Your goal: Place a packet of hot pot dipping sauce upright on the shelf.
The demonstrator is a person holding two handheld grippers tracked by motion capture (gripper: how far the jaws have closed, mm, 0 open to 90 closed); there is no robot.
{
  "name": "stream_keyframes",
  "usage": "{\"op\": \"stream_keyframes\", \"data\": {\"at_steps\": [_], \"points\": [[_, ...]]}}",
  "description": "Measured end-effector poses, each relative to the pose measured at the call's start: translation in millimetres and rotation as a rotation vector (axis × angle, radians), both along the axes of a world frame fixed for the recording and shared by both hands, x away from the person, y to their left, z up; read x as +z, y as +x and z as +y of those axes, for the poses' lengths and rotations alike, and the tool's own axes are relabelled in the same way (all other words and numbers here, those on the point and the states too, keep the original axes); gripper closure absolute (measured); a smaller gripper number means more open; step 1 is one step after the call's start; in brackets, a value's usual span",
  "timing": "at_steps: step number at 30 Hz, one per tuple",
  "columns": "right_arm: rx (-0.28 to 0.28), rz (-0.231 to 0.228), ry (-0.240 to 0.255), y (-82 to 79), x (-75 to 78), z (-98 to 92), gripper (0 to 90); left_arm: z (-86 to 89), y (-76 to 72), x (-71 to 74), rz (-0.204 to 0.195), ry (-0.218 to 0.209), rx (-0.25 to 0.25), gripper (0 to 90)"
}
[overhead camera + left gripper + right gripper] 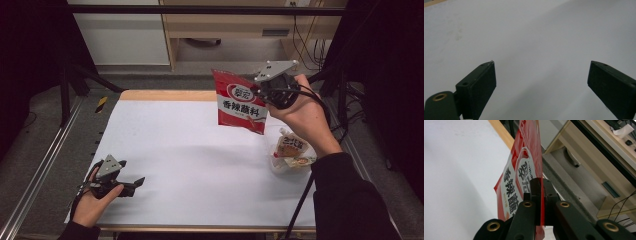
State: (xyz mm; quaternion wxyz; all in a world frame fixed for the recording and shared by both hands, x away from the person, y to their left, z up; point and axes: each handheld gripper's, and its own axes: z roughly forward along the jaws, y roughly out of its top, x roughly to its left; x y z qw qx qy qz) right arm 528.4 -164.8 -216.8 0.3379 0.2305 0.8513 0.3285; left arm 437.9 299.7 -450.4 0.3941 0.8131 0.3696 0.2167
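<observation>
Red packets: one, a flat red packet (239, 102) with a white label and printed characters, hanging in the air above the far right part of the table.
Other packets: two small ones, as far as the high view lets me count, an orange-and-white sachet (290, 145) and a flatter snack packet (301, 161) just below it.
Container: a clear plastic bag (280, 162) on the white table (190, 165) near its right edge, with those two small packets lying in it (its outline is faint).
Grippers: two.
Right gripper (266, 95): jaws pressed together on the red packet's edge, holding it clear of the table; the right gripper view shows the packet (524, 177) edge-on between the two black jaws.
Left gripper (134, 184): jaws spread wide, nothing between them, low over the near left corner of the table.
</observation>
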Motion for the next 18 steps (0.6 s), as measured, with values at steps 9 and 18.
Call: {"op": "stream_keyframes", "data": {"at_steps": [9,18], "points": [[-0.063,-0.026,0.007,19.8,-7.9,-19.4,90.0,-1.8,1.3,-2.7,0.01,0.01,-0.003,8.1],[-0.123,-0.026,0.038,29.8,-16.9,-46.9,90.0,-3.1,2.2,-4.3,0.018,0.019,-0.01,8.1]]}}
